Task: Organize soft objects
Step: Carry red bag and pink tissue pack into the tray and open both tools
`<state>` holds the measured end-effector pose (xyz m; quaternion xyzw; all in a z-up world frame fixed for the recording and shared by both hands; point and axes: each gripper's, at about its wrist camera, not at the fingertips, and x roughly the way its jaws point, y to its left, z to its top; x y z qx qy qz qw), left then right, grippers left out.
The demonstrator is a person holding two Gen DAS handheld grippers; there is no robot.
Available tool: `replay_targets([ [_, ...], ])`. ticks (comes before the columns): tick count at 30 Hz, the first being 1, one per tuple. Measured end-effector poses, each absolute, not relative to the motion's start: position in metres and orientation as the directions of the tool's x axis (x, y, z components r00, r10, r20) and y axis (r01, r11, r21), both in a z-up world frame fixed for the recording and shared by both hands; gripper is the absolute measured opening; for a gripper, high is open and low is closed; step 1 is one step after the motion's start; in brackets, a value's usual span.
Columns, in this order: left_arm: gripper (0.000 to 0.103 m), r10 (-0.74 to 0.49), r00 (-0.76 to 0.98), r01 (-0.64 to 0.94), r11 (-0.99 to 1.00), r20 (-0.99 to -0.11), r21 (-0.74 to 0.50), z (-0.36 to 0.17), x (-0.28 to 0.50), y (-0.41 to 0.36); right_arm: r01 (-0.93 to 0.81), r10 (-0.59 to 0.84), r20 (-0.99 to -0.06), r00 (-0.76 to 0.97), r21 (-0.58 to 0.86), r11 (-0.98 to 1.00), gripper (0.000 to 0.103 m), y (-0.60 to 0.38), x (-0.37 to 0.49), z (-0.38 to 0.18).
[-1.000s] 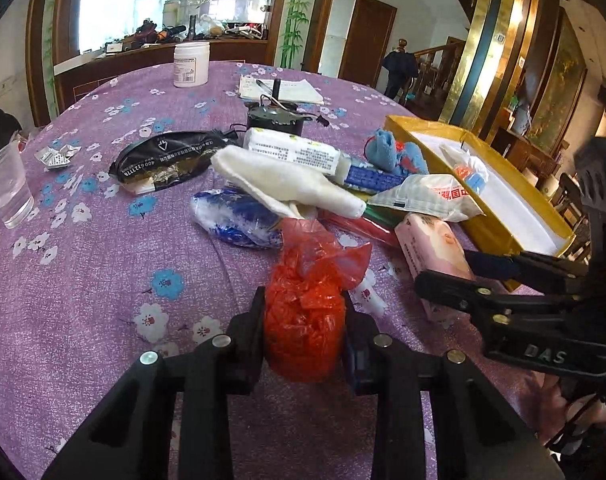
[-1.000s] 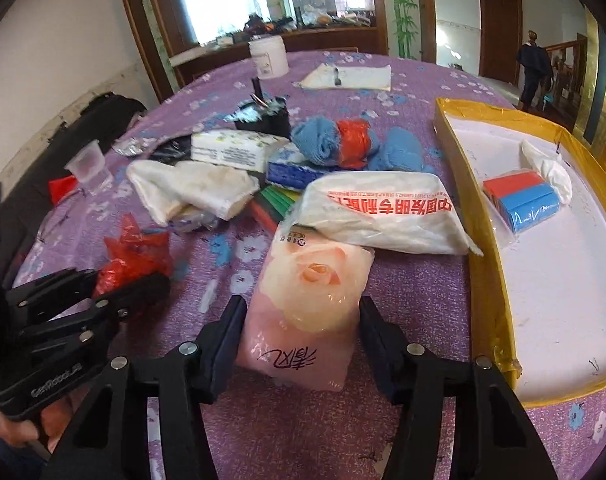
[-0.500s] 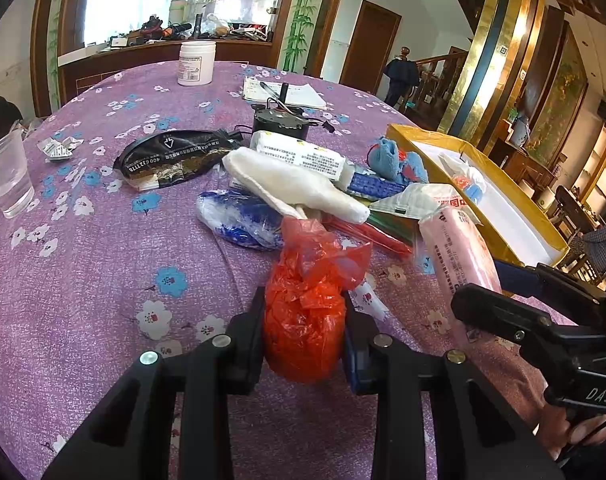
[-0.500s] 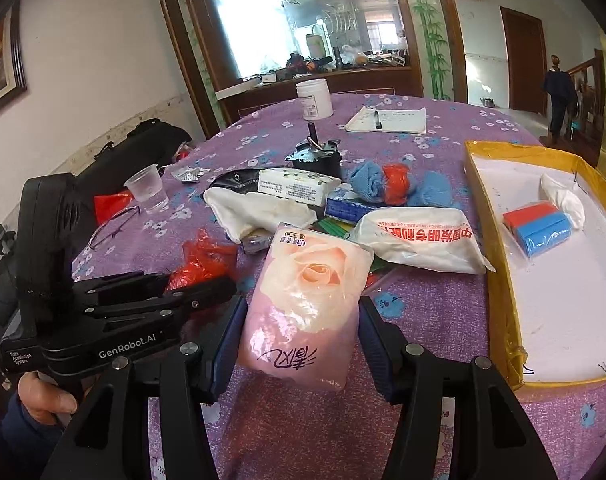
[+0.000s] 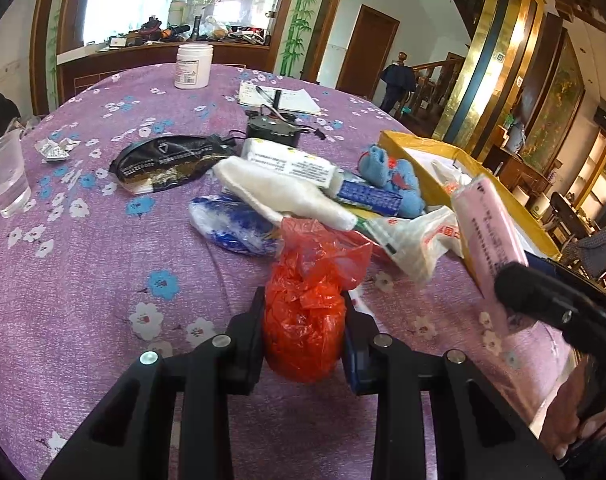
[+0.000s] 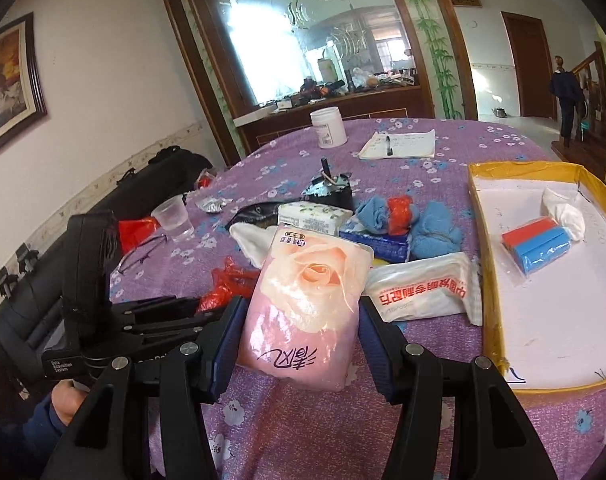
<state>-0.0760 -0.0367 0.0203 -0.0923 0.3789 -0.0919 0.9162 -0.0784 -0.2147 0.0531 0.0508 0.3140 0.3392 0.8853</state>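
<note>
My left gripper (image 5: pixel 303 332) is shut on a crumpled red plastic bag (image 5: pixel 307 304), held just above the purple flowered tablecloth (image 5: pixel 83 272). My right gripper (image 6: pixel 299 344) is shut on a pink tissue pack with a rose print (image 6: pixel 307 304), lifted clear of the table; the pack also shows in the left wrist view (image 5: pixel 491 248). A yellow-rimmed white tray (image 6: pixel 483 248) lies to the right with a red and blue pack (image 6: pixel 539 248) and a white cloth (image 6: pixel 563 212) in it.
A pile lies mid-table: a white bag with red print (image 6: pixel 423 292), blue socks (image 6: pixel 435 232), a white cloth (image 5: pixel 283 196), a blue-white bag (image 5: pixel 231 224), a black pouch (image 5: pixel 163 160). A plastic cup (image 5: pixel 3 176), a white jar (image 5: pixel 193 66) and a notepad (image 5: pixel 279 98) stand farther off.
My right gripper has lifted the pink tissue pack off the table and raised it. My left gripper has risen a little with the red bag in it.
</note>
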Motion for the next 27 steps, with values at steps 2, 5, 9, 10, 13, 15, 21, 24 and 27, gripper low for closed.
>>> replay_targets([
  [2, 0.030, -0.251, 0.692, 0.109, 0.963, -0.677, -0.246, 0.024, -0.075, -0.042, -0.566, 0.643, -0.505, 0.576, 0.322, 0.759, 0.060, -0.223, -0.079, 0.056],
  [5, 0.030, -0.264, 0.692, 0.128, 0.961, -0.671, -0.247, 0.032, -0.073, -0.050, -0.560, 0.661, -0.480, 0.577, 0.357, 0.748, 0.060, -0.235, -0.078, 0.061],
  [9, 0.030, -0.289, 0.694, 0.168, 0.956, -0.660, -0.242, 0.046, -0.070, -0.066, -0.554, 0.684, -0.433, 0.587, 0.402, 0.729, 0.060, -0.258, -0.077, 0.070],
  [10, 0.030, -0.295, 0.693, 0.176, 0.954, -0.658, -0.242, 0.048, -0.069, -0.069, -0.548, 0.686, -0.421, 0.593, 0.413, 0.728, 0.060, -0.264, -0.077, 0.072],
  [13, 0.030, -0.317, 0.689, 0.210, 0.948, -0.652, -0.239, 0.056, -0.063, -0.084, -0.515, 0.667, -0.400, 0.629, 0.428, 0.743, 0.060, -0.284, -0.074, 0.078],
  [15, 0.030, -0.334, 0.683, 0.233, 0.943, -0.649, -0.239, 0.061, -0.059, -0.096, -0.490, 0.647, -0.395, 0.652, 0.431, 0.757, 0.060, -0.298, -0.072, 0.081],
  [21, 0.030, -0.382, 0.663, 0.316, 0.922, -0.643, -0.223, 0.073, -0.046, -0.140, -0.389, 0.570, -0.403, 0.716, 0.447, 0.805, 0.060, -0.339, -0.060, 0.079],
  [24, 0.030, -0.405, 0.645, 0.356, 0.910, -0.648, -0.214, 0.074, -0.037, -0.167, -0.339, 0.534, -0.415, 0.737, 0.456, 0.823, 0.060, -0.357, -0.054, 0.075],
  [27, 0.030, -0.426, 0.623, 0.388, 0.897, -0.656, -0.213, 0.072, -0.030, -0.190, -0.281, 0.493, -0.449, 0.745, 0.459, 0.843, 0.060, -0.374, -0.045, 0.068],
])
